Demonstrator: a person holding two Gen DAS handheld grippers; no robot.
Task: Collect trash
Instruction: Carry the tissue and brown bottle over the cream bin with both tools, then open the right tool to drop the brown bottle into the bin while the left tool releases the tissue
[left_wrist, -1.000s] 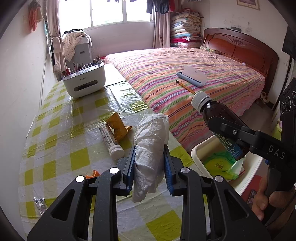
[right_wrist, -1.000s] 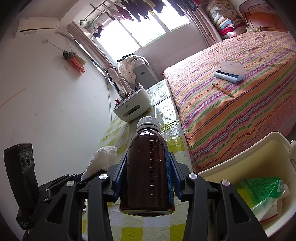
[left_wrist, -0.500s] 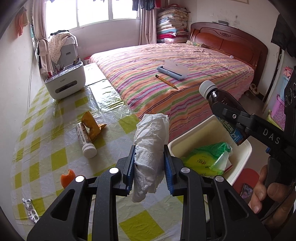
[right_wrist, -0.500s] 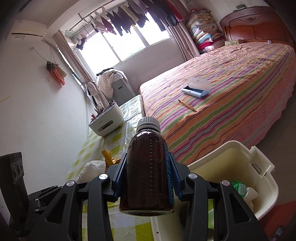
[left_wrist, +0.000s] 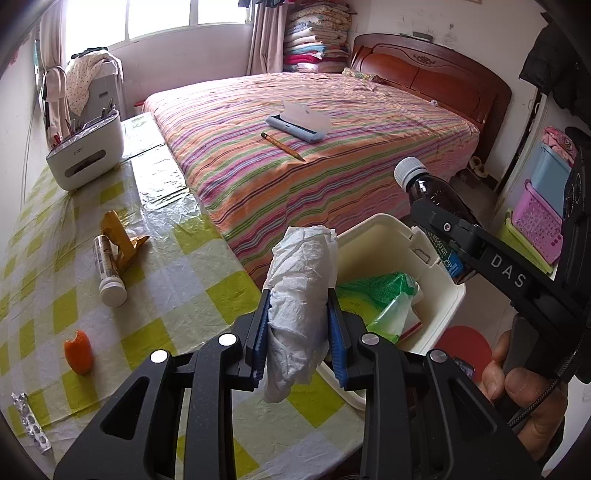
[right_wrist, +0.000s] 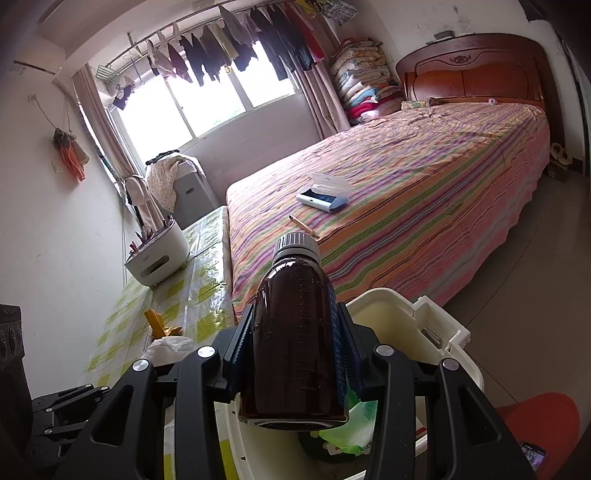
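My left gripper (left_wrist: 297, 325) is shut on a crumpled white tissue (left_wrist: 301, 291), held above the table's right edge beside the cream trash bin (left_wrist: 448, 306). My right gripper (right_wrist: 295, 332) is shut on a brown bottle (right_wrist: 295, 332) with a grey-white cap, held over the bin (right_wrist: 439, 328); it also shows in the left wrist view (left_wrist: 436, 199). A green plastic bag (left_wrist: 384, 299) lies inside the bin. On the checked table (left_wrist: 177, 295) lie a white tube (left_wrist: 107, 269), a yellow wrapper (left_wrist: 122, 236), an orange peel (left_wrist: 78, 350) and a blister pack (left_wrist: 31, 424).
A white utensil holder (left_wrist: 86, 155) stands at the table's far end. The striped bed (left_wrist: 314, 155) carries a pencil (left_wrist: 282, 146) and a blue case (left_wrist: 299, 122). Pink and blue baskets (left_wrist: 543, 218) stand at the right wall. A red stool (right_wrist: 535, 424) stands by the bin.
Both grippers have moved right, away from the table, toward the bin. More of the bin and its green bag shows now. The tissue and bottle stay gripped.
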